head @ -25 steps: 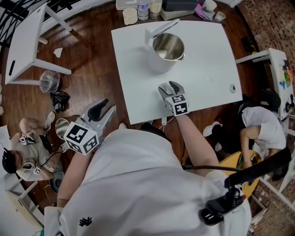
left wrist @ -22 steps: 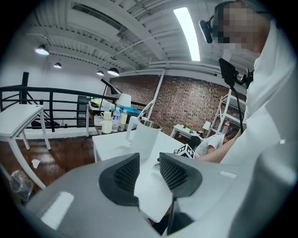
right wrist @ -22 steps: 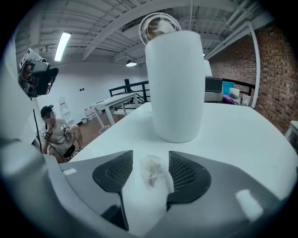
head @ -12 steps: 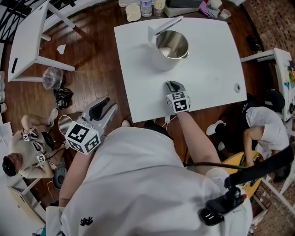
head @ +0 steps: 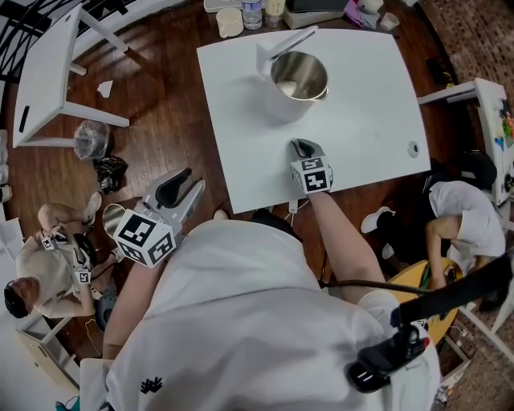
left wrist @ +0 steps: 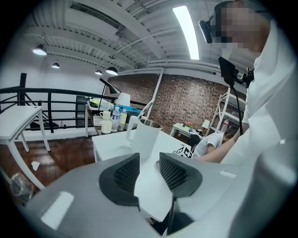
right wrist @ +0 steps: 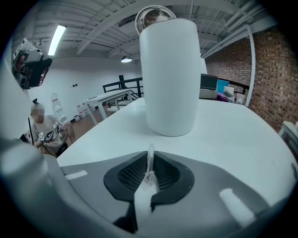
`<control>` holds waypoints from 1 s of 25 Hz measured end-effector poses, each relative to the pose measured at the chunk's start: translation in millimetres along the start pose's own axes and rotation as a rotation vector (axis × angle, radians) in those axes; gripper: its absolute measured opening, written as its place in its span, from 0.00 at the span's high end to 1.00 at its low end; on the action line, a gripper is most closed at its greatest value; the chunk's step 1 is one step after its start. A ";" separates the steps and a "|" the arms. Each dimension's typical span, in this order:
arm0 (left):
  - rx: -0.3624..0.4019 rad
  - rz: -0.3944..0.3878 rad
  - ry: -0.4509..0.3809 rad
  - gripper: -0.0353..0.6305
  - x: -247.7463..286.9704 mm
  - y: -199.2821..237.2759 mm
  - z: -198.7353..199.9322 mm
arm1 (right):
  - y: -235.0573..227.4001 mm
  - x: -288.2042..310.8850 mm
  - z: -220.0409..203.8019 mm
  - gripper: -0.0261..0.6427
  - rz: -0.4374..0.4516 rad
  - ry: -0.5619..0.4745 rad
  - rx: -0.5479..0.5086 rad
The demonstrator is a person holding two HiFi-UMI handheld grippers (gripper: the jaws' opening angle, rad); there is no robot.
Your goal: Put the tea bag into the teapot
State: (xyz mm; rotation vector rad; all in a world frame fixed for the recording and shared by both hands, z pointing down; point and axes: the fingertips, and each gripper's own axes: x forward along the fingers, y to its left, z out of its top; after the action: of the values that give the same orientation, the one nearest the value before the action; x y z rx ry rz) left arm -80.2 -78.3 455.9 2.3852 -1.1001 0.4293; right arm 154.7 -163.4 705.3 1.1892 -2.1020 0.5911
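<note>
On table (head: 365,120), open-topped teapot (head: 277,108), steel-lined

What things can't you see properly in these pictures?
- The tea bag shows only in the right gripper view, pinched edge-on between the jaws. In the head view the right hand-held gripper covers it.
- Inside the teapot: its own wall hides it in the right gripper view. The head view shows a pale patch there, too small to name.
- The bottle: cut off by the head view's top edge.
- The round spot, head view: too small to name.
</note>
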 end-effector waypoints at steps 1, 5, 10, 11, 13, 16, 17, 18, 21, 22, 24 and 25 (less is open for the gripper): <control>0.002 -0.002 -0.001 0.74 -0.2 0.0 0.2 | -0.1 -1.1 1.2 0.91 -0.001 -0.003 0.000; 0.001 -0.015 -0.010 0.74 -0.2 -0.7 1.1 | -0.6 -11.9 9.2 0.91 -0.007 -0.019 0.002; -0.002 -0.042 -0.027 0.74 2.2 -3.5 3.2 | -0.4 -41.4 27.7 0.92 -0.004 -0.058 0.029; 0.001 -0.049 -0.029 0.74 2.6 -4.8 3.6 | 0.8 -47.9 32.5 0.92 0.000 -0.067 0.031; 0.008 -0.069 -0.034 0.74 5.0 -9.0 4.6 | 1.5 -63.2 44.0 0.92 0.004 -0.088 0.031; 0.012 -0.097 -0.044 0.74 7.9 -14.3 6.9 | 2.8 -88.9 64.6 0.92 0.009 -0.123 0.023; 0.014 -0.102 -0.046 0.74 7.7 -15.3 7.7 | 3.7 -97.2 71.3 0.92 0.012 -0.134 0.025; 0.017 -0.107 -0.049 0.74 7.1 -16.1 8.6 | 4.4 -105.1 78.0 0.92 0.014 -0.144 0.030; 0.021 -0.120 -0.056 0.74 4.7 -18.2 10.4 | 6.0 -128.0 98.2 0.92 0.015 -0.173 0.037; 0.022 -0.124 -0.057 0.74 4.0 -18.7 10.4 | 6.8 -135.4 105.0 0.92 0.015 -0.184 0.033; 0.024 -0.131 -0.058 0.74 2.1 -19.5 9.9 | 9.0 -149.8 118.7 0.92 0.018 -0.204 0.023; 0.026 -0.132 -0.059 0.74 0.9 -19.5 9.7 | 10.3 -156.8 125.7 0.92 0.018 -0.214 0.014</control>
State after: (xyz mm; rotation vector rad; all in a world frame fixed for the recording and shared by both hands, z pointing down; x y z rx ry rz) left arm -63.8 -73.1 442.6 2.4895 -0.9603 0.3314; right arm 166.6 -149.3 505.0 1.2913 -2.2919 0.5068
